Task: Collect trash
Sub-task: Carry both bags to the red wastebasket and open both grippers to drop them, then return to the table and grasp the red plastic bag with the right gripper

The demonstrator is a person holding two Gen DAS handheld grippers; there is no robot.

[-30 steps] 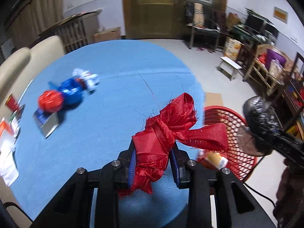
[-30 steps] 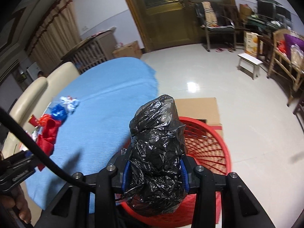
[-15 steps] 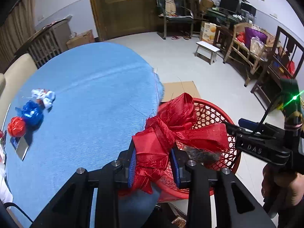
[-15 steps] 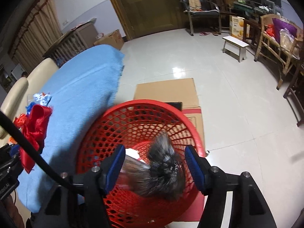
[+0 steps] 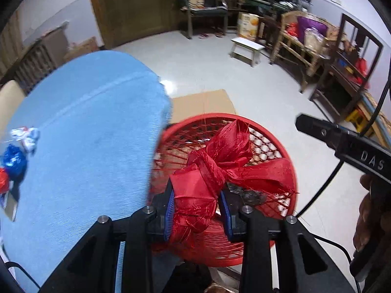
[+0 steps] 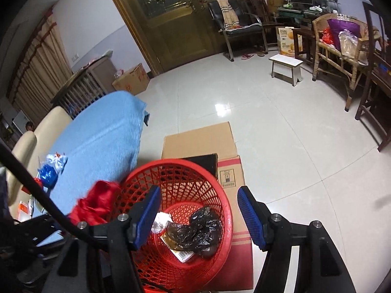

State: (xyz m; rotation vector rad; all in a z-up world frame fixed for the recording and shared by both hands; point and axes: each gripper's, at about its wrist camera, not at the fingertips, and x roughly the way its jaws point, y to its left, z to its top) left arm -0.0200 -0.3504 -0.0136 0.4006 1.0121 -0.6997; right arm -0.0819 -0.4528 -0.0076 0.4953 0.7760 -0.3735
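Red ribbon [image 5: 210, 171] clamped in left gripper [image 5: 198, 210] above basket [image 5: 281, 146]; black bag [image 6: 205, 229] inside, right gripper [image 6: 199, 217] agape.

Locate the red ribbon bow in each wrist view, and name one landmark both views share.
Left wrist: red ribbon bow at centre, clamped between the left gripper fingers, over the basket.
Right wrist: lower left, beside the basket's left rim.
Shared landmark: the red mesh basket beside the blue tablecloth.

Readable: "DAS" in pale letters on the black body of the right gripper [image 5: 366, 151]. Print on orange carton [image 6: 288, 40] and cardboard box [image 6: 228, 178] too small to read.
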